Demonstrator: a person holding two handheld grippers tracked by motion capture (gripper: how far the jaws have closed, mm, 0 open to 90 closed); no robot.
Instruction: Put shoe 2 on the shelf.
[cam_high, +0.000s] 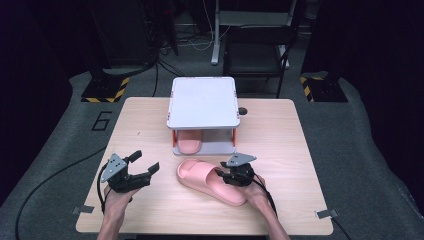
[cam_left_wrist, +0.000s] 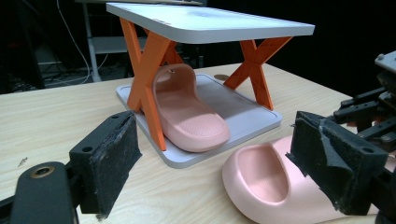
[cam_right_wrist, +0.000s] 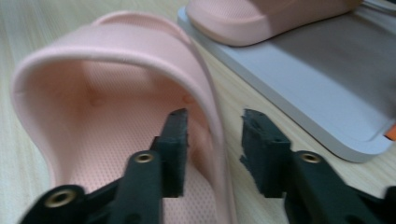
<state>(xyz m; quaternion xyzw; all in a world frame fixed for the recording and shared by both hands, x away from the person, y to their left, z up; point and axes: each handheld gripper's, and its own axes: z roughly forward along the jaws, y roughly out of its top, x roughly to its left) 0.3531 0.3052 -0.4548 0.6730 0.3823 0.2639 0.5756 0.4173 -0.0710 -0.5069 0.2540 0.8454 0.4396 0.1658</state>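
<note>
Right gripper (cam_high: 231, 176) straddles the side wall of the soft pink foam slipper (cam_high: 210, 182) lying slantwise before the white two-tier shoe rack (cam_high: 202, 100). Left gripper (cam_left_wrist: 224, 158) hangs open, slipper rightward. Right gripper's view: pads (cam_right_wrist: 177, 140) flank the wall, not yet pressing.

- High view looks forward and down from above the bench's (cam_high: 150, 210) 6 o'clock edge.
- Both gripper views sit low and close, sharing the pink slipper (cam_left_wrist: 280, 191) and the rack's tray (cam_right_wrist: 322, 88) at 12 o'clock.
</note>
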